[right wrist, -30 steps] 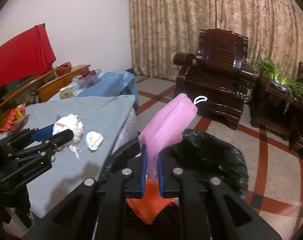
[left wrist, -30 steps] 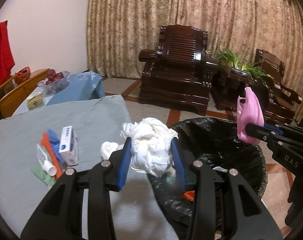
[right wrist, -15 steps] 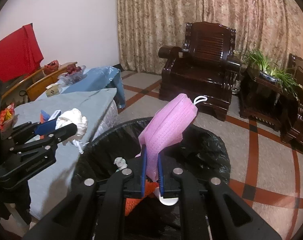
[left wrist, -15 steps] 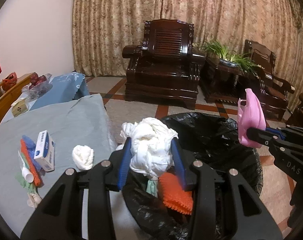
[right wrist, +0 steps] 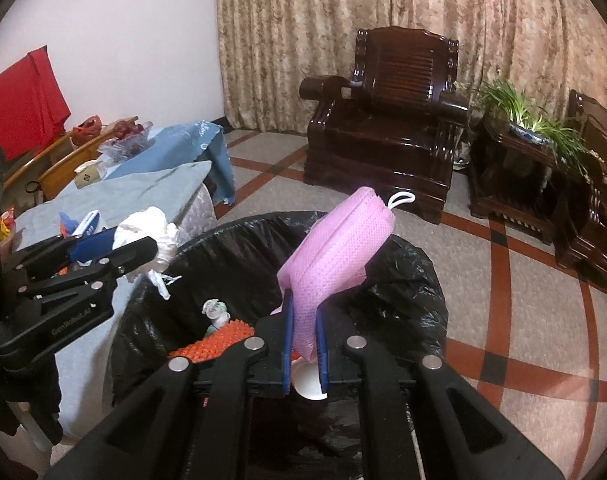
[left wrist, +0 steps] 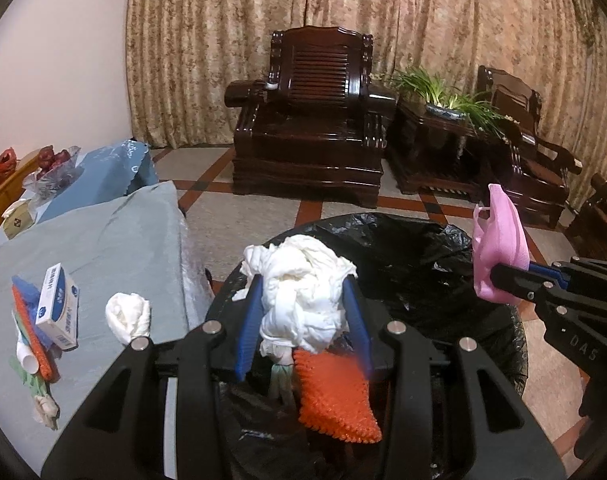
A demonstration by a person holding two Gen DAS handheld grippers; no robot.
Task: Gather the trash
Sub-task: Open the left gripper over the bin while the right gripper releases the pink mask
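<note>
My left gripper (left wrist: 303,320) is shut on a crumpled white tissue wad (left wrist: 303,288) and holds it over the near left rim of a bin lined with a black bag (left wrist: 415,248). My right gripper (right wrist: 305,344) is shut on a folded pink face mask (right wrist: 335,256) and holds it above the bin's opening (right wrist: 403,280). An orange spiky pad (left wrist: 335,396) and a small crumpled scrap (right wrist: 215,312) lie inside the bin. The left gripper with the tissue wad (right wrist: 151,228) shows at the left of the right wrist view.
A table with a grey cloth (left wrist: 103,240) stands left of the bin. On it lie a small white tissue ball (left wrist: 127,316), a blue and white box (left wrist: 57,308), and orange and blue strips (left wrist: 31,332). Dark wooden armchairs (left wrist: 315,136) and a plant (left wrist: 451,96) stand behind.
Both grippers have moved right from the table toward the bin. The tissue wad now hangs over the bin's rim and the mask sits above the opening. Both grips are unchanged.
</note>
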